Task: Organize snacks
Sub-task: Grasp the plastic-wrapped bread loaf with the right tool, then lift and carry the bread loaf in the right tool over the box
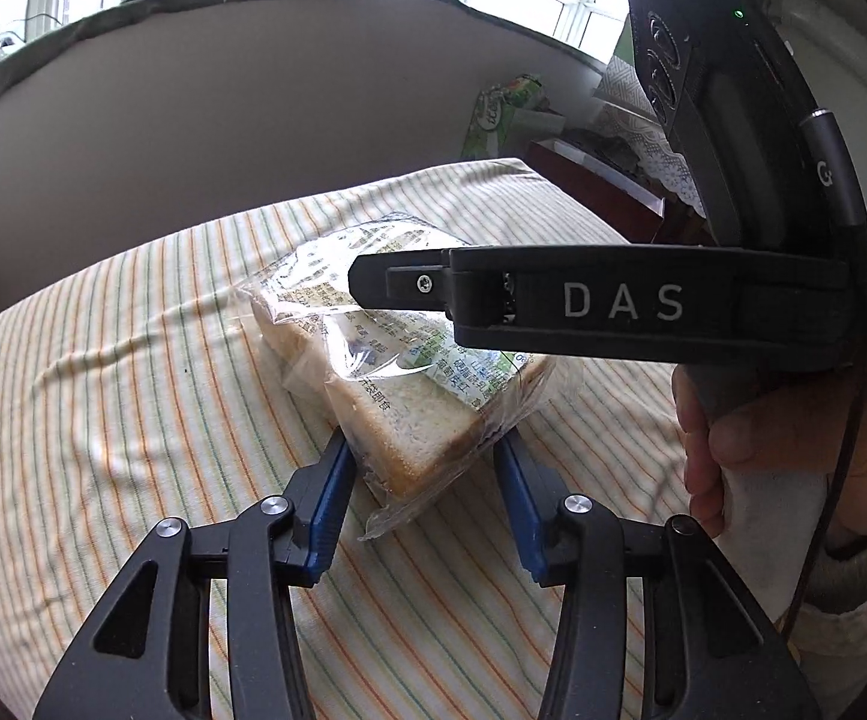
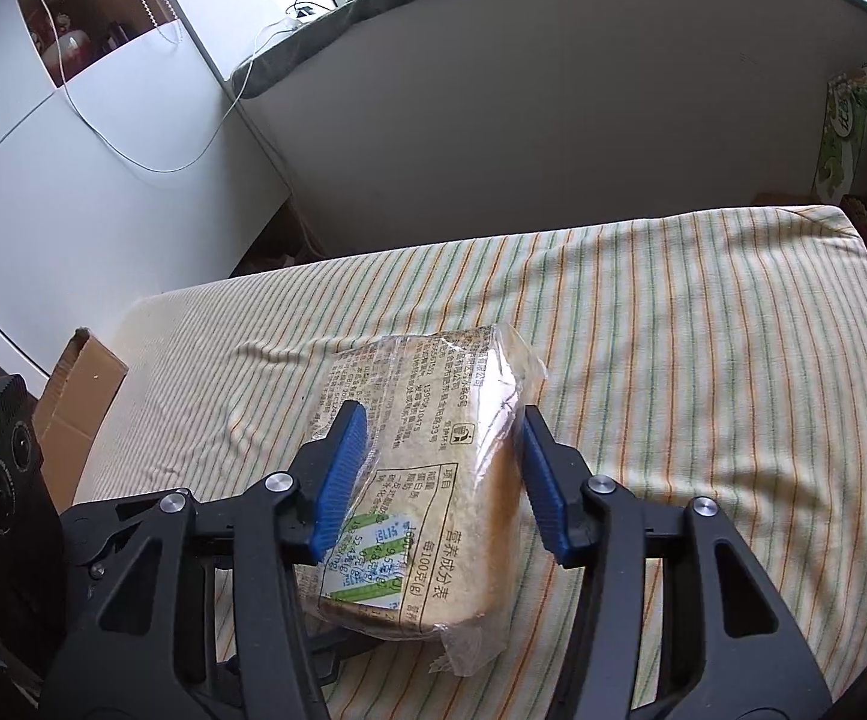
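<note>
Clear crinkled plastic wraps soft sliced bread (image 2: 433, 480).

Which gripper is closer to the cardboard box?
Left gripper: its body sits just beside the cardboard box; the right gripper is farther, clamping the bread pack.
</note>
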The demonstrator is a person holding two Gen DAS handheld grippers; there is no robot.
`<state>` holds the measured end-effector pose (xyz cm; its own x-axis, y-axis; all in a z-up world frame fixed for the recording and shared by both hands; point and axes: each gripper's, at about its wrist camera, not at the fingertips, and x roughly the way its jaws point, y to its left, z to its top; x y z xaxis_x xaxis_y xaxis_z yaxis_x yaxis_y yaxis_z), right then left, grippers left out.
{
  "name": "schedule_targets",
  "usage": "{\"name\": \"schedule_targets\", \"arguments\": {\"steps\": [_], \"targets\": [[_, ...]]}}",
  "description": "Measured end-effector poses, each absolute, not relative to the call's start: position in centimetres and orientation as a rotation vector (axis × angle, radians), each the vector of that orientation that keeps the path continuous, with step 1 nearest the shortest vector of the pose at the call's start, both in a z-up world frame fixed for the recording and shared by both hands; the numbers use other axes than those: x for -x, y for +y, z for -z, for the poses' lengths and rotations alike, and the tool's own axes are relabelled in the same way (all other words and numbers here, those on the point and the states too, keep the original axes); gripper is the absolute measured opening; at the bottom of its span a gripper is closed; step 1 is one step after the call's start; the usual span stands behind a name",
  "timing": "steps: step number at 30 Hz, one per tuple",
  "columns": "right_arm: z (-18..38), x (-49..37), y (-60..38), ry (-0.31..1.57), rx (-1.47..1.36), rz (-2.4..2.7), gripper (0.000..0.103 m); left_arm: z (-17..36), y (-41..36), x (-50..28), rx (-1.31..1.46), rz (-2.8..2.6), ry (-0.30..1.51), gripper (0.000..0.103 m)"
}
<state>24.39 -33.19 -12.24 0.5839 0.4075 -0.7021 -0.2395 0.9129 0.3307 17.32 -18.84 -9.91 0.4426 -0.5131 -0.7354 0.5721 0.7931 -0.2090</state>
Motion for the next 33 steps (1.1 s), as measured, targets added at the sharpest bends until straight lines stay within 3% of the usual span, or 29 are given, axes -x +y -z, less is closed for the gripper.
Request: {"name": "schedule_targets", "arguments": {"steps": [18, 33], "targets": [[0.1, -15.2, -28.1, 0.648, -0.146, -0.407, 0.053, -0.4, -11.0, -8.0, -0.079, 0.652, 0.661, 0.046], [-2.6, -10.4, -15.5, 0.631, -0.046, -0.527, 0.053, -0.2, -2.1, -3.8, 0.013, 0.530, 0.597, 0.046]]}}
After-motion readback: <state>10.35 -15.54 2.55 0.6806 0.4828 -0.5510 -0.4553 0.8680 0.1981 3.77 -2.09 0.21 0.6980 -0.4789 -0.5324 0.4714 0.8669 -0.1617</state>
